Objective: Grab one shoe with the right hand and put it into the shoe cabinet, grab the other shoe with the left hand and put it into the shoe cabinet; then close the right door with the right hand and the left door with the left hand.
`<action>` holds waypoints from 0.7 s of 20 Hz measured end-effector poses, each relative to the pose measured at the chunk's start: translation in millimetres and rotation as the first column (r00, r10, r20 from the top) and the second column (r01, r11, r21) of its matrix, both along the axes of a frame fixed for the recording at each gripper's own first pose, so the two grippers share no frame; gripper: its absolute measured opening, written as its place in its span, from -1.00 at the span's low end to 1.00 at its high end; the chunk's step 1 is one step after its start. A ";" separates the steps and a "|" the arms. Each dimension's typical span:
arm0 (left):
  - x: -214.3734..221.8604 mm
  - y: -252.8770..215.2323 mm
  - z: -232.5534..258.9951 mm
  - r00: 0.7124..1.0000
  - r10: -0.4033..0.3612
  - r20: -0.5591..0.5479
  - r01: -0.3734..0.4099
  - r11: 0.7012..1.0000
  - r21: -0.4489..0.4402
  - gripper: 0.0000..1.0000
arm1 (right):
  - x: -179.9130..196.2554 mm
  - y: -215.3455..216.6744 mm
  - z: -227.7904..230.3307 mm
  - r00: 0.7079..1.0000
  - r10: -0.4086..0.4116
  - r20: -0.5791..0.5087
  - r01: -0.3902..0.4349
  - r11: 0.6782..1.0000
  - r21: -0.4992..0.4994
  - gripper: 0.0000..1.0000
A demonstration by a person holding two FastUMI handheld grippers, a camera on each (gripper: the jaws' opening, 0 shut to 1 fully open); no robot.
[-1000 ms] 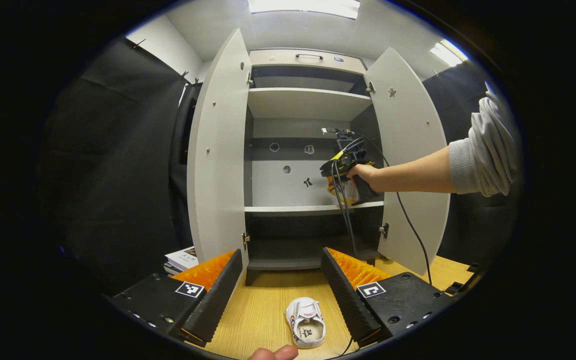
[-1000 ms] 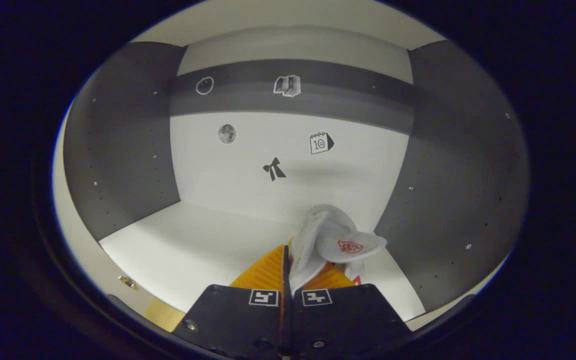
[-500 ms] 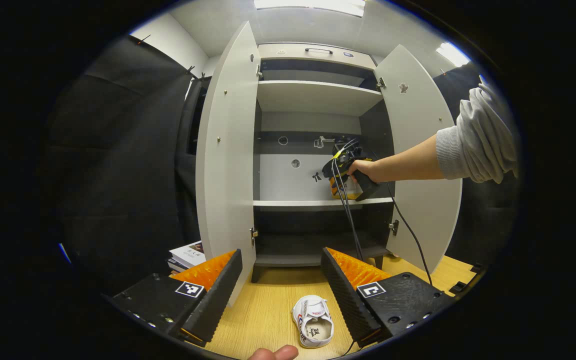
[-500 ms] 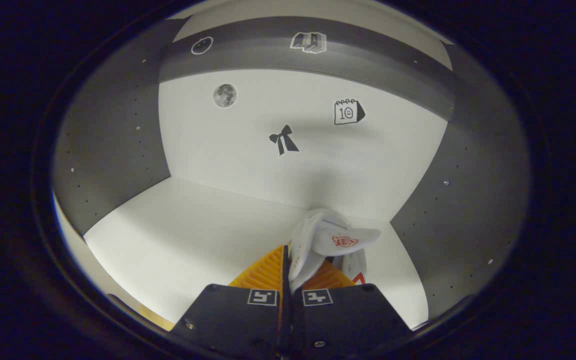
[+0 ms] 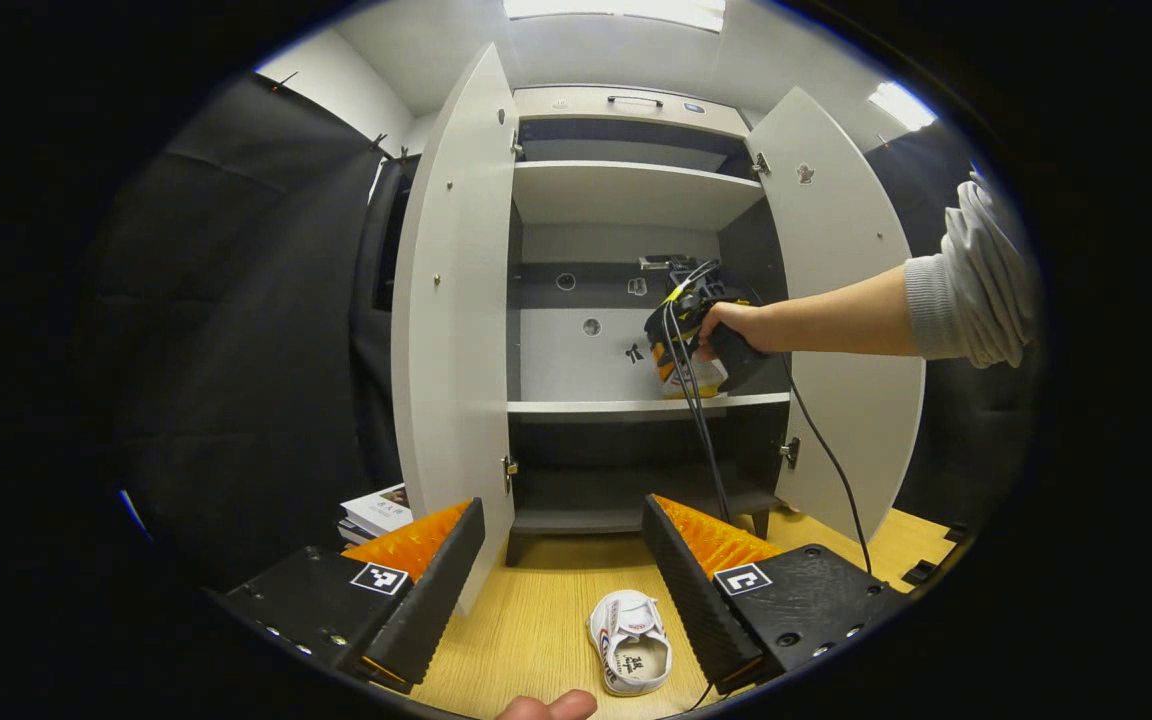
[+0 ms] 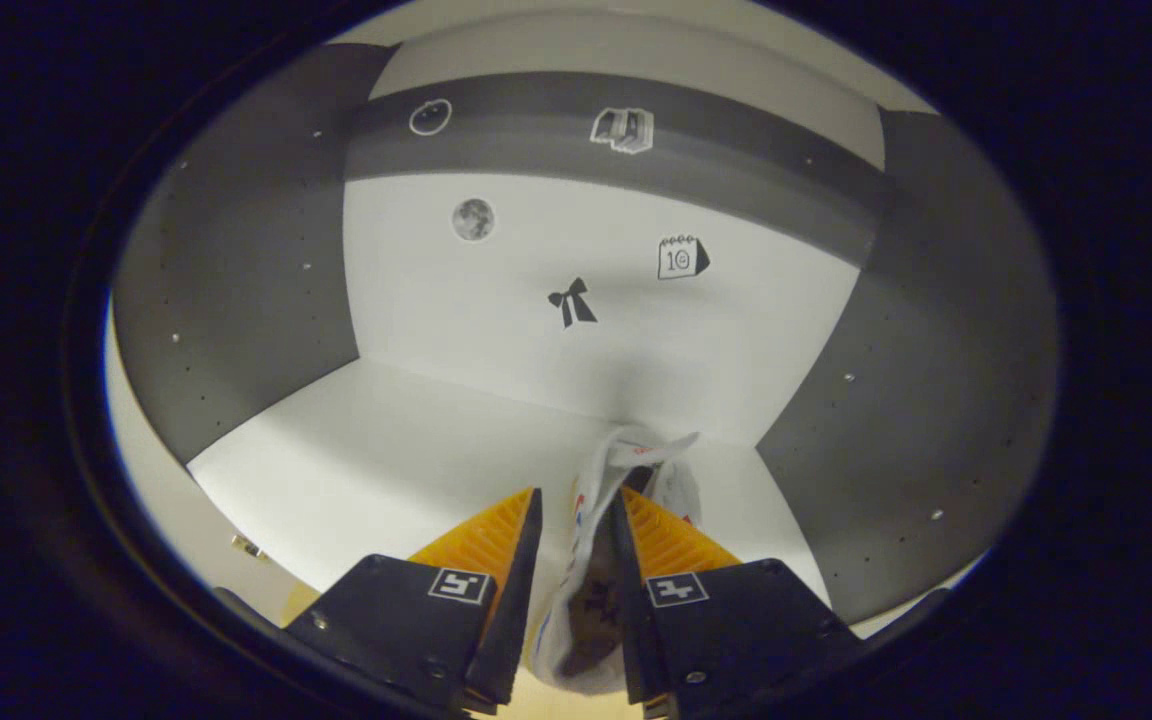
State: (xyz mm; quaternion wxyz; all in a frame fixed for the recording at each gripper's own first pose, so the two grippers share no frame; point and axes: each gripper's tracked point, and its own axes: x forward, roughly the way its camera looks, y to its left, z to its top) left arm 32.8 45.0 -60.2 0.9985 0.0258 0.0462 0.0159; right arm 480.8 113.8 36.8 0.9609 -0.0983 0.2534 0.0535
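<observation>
A: Right gripper (image 6: 571, 520) status? Partly parted around small white fabric shoe (image 6: 591, 560), resting on white middle shelf (image 6: 386, 450) of grey-and-white shoe cabinet (image 5: 456, 300).

B: Left gripper (image 5: 561, 570)? Wide apart, empty, above second white shoe (image 5: 631, 655) on wooden floor (image 5: 526, 630).

A: Risk? Snagged upper on withdrawal, dragged off shelf.

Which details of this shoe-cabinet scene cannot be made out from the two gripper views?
1. Left gripper view: the shoe on the middle shelf sits behind the hand and right tongs.
2. Right gripper view: whether the fingers touch the white shoe; its heel is cut off by the lower edge.
3. Left gripper view: the books sit partly behind the left door.
</observation>
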 end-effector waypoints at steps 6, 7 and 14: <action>0.6 -13.3 -6.7 1.000 -0.021 0.002 0.021 1.000 -0.010 0.90 | -101.7 -9.2 63.1 0.971 0.094 0.219 -0.102 0.994 0.028 -0.10; 0.7 -14.8 -8.2 1.000 -0.020 0.002 0.020 1.000 -0.008 0.90 | -125.4 -9.4 67.6 0.961 0.113 0.253 -0.127 0.991 0.037 -0.07; -0.3 -23.7 -9.7 1.000 -0.010 0.006 0.010 1.000 0.001 0.90 | -270.8 -39.2 41.2 0.896 0.064 0.439 -0.146 0.977 0.157 0.00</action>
